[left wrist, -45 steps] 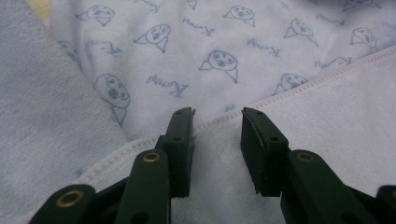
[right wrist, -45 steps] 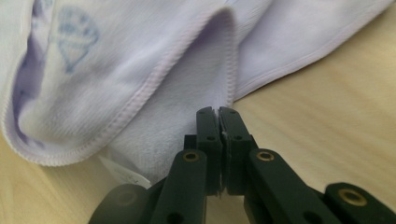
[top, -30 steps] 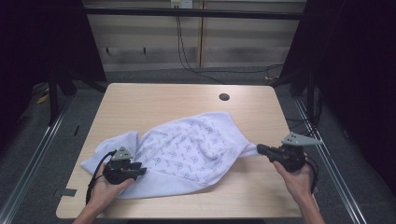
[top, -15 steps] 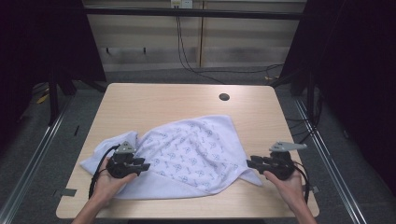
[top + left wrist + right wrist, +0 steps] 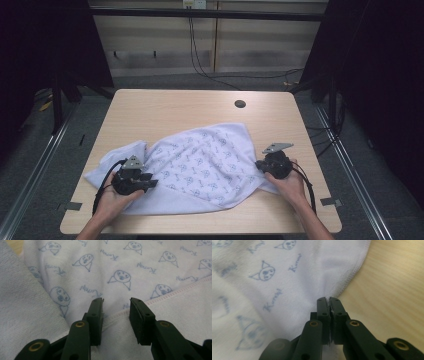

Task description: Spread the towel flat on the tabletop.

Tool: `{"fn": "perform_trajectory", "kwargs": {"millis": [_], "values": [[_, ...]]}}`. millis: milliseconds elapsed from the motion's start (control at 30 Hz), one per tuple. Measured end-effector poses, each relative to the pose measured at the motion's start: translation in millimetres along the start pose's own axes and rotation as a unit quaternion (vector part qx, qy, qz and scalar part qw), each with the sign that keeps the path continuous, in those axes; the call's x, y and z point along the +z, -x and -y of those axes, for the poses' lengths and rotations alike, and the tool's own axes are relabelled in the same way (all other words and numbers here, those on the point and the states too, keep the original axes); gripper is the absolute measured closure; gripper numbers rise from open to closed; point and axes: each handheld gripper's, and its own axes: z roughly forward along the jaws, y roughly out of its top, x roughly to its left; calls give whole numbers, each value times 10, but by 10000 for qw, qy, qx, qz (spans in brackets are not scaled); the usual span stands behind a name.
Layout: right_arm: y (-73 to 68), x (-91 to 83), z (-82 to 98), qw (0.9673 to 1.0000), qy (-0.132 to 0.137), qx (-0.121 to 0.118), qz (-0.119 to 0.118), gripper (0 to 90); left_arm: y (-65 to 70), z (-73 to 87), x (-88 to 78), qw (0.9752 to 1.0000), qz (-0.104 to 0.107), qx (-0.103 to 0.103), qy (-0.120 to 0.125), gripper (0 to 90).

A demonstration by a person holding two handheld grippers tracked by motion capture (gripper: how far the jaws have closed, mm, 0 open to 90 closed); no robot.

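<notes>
On my left I have the left gripper (image 5: 150, 181) resting on the near left part of the towel (image 5: 200, 160), its jaws apart over a pink-stitched hem (image 5: 175, 291) with nothing between them. The white towel with its blue cat-face print lies rumpled across the front half of the table (image 5: 170, 107). On my right, the right gripper (image 5: 260, 165) is clamped tight on the towel's right edge, just beside bare wood.
</notes>
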Motion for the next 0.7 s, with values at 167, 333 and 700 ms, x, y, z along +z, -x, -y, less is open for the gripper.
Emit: {"fn": "perform_trajectory", "kwargs": {"millis": [167, 333, 700], "values": [[399, 69, -292, 9985, 118, 450, 275, 879, 44, 2, -6, 10000, 83, -23, -42, 635], [583, 61, -582, 9952, 500, 667, 504, 847, 252, -40, 39, 9996, 236, 6, -130, 598], [-37, -127, -271, 9964, 582, 498, -375, 622, 171, -287, -216, 9978, 270, 161, 583, 613]]}}
